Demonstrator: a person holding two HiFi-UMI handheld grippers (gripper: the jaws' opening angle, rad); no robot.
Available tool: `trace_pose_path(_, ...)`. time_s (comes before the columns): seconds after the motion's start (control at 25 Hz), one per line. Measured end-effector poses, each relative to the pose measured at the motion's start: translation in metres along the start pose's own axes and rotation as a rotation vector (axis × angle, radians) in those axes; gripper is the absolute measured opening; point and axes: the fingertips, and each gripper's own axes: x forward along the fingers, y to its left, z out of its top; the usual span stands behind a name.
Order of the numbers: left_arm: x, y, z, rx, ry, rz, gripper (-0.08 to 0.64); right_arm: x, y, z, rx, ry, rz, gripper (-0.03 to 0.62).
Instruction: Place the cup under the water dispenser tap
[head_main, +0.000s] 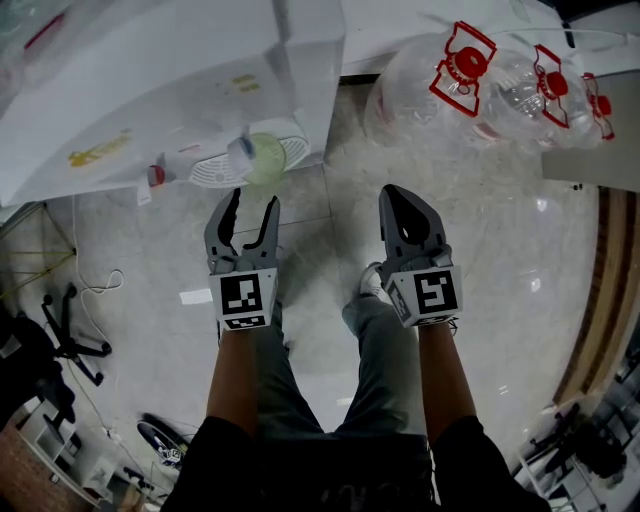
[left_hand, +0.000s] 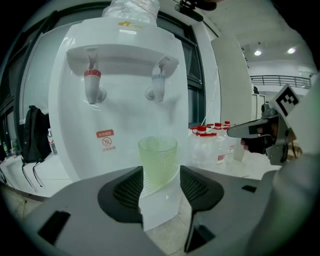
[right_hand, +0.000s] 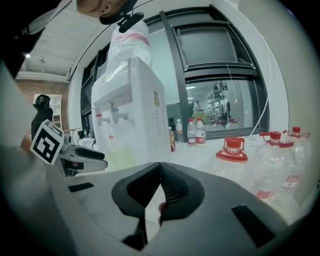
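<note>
Cup (left_hand: 158, 161) stands on the drip tray (head_main: 205, 172) below the blue tap (left_hand: 157, 85); left gripper (left_hand: 161, 176) spread, clear of it; right gripper (right_hand: 159, 186) pressed together, empty; placement looks done.

Glossy pale floor (head_main: 500, 250), dark-framed windows (right_hand: 215, 65) (brick wall (right_hand: 37, 82), perhaps)
</note>
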Motion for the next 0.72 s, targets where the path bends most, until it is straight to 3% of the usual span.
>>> trace_pose_path(0.36,-0.046,0.001,0.043,-0.014,-0.032,0.003,0.125,-0.032,0.019,0.042,-0.001,-0.005,-0.019,0.014)
trace_pose_path(0.72,-0.095,0.011,0.098,-0.062,-0.066,0.013,0.061,-0.056,0.049,0.105,0.012,-0.031,-0.007,0.015)
